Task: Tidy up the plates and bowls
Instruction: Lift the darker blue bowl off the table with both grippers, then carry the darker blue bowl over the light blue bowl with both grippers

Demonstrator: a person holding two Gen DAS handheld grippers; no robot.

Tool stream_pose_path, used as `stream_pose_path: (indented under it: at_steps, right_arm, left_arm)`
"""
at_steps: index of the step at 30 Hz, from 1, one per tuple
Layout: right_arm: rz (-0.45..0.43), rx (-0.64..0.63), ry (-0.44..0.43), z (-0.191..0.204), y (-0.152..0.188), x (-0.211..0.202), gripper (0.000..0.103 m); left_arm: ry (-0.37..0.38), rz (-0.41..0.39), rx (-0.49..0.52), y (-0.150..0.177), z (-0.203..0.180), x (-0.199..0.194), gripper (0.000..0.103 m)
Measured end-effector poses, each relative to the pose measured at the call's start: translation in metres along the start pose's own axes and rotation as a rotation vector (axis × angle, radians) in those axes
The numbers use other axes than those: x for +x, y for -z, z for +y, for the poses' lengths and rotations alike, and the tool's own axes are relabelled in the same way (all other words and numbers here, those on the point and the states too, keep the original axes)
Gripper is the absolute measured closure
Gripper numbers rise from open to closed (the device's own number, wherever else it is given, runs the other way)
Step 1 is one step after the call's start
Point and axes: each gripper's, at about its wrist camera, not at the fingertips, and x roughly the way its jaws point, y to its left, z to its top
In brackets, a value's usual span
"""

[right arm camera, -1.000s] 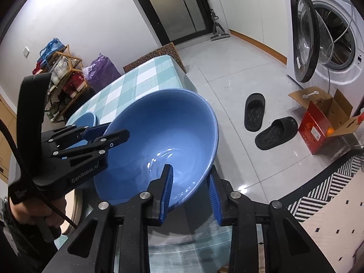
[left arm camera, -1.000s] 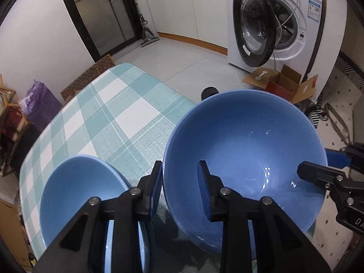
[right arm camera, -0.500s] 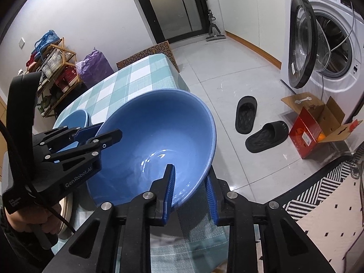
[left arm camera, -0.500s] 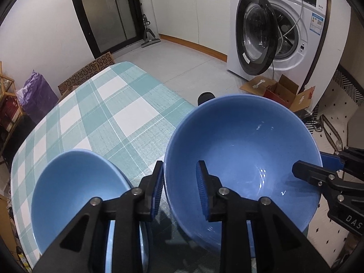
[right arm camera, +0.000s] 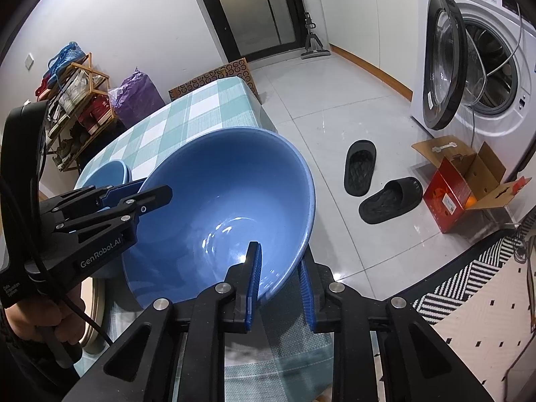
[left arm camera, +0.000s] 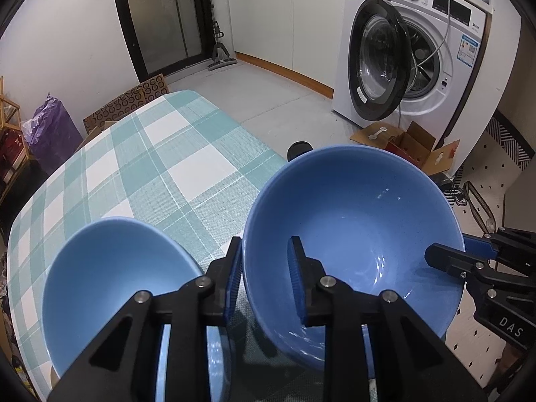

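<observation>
The big blue bowl (left arm camera: 355, 234) is tipped up over the near end of the checked table (left arm camera: 157, 167). The left gripper (left arm camera: 264, 278) and the right gripper (right arm camera: 278, 278) each pinch its rim; the right one's jaws just squeezed in. The left view shows a small blue bowl (left arm camera: 114, 271) just beside it. Only the right view shows two black slippers (right arm camera: 375, 181) on the floor and the hand (right arm camera: 50, 321) holding the left gripper.
</observation>
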Motion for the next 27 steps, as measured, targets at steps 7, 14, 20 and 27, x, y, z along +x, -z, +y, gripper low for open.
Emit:
stream_pose_path:
  at_steps: [7, 14, 20, 27]
  right_arm:
    - [-0.01, -0.014, 0.0, 0.005, -0.001, -0.005, 0.081]
    - [-0.016, -0.022, -0.001, 0.01, -0.002, -0.009, 0.081]
    - [-0.026, -0.029, 0.0, 0.012, -0.003, -0.015, 0.081]
    - [-0.043, -0.033, -0.001, 0.014, -0.003, -0.024, 0.081]
  left_arm:
    - [0.006, -0.017, -0.012, -0.001, 0.005, -0.007, 0.078]
    - [0.007, -0.038, -0.017, -0.003, 0.009, -0.017, 0.078]
    - [0.01, -0.054, -0.018, -0.004, 0.01, -0.024, 0.078]
    - [0.01, -0.075, -0.021, -0.007, 0.01, -0.034, 0.078]
